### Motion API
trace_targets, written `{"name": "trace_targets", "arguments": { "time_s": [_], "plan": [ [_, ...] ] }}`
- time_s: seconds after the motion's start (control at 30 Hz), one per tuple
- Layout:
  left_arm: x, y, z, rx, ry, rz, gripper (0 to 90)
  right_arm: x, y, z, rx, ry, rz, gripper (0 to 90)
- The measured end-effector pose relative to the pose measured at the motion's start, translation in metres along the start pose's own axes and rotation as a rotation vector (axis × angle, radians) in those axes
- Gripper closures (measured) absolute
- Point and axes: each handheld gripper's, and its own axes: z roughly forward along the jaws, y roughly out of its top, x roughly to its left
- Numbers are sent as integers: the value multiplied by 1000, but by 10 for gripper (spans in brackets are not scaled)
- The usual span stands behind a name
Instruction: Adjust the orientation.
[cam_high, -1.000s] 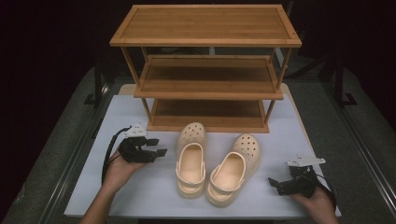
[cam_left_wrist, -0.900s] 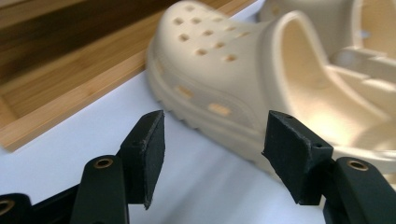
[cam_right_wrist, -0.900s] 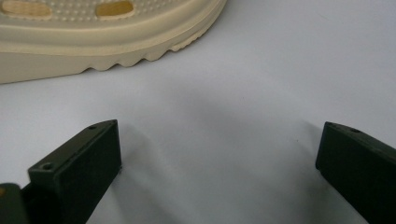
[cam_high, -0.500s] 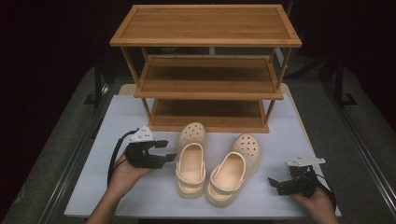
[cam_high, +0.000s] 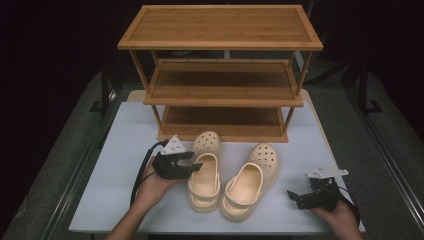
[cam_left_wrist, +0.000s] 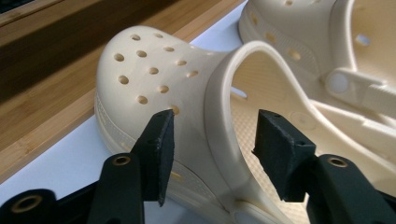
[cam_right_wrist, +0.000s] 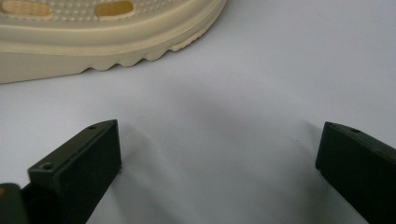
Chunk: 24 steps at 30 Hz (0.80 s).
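My left tongs (cam_left_wrist: 212, 140) at the left clog (cam_left_wrist: 187, 93)

Closing astride its rim, pads not yet pressing; my right tongs (cam_right_wrist: 219, 158) gape over the tabletop (cam_right_wrist: 261, 70).

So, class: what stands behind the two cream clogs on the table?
A three-tier wooden shoe rack stands behind the left clog and right clog; its shelves look bare, though the lowest shelf's back is shadowed.
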Motion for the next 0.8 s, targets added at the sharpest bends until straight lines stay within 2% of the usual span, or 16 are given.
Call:
{"name": "trace_targets", "arguments": {
  "time_s": [0.03,0.07,0.1,0.47,0.6,0.63,0.8],
  "plan": [
    [-2,-1,1,3,1,5,514,0,0,0,0,0,0,0],
    [-3,-1,1,10,19,21,532,0,0,0,0,0,0,0],
    [-4,-1,1,14,39,30,589,0,0,0,0,0,0,0],
    [-3,-1,-5,7,34,14,731,0,0,0,0,0,0,0],
    [-3,-1,-7,4,43,15,784,0,0,0,0,0,0,0],
    [-2,-1,-8,6,56,19,795,0,0,0,0,0,0,0],
    [2,-2,-10,5,62,16,817,0,0,0,0,0,0,0]
  ]
}}
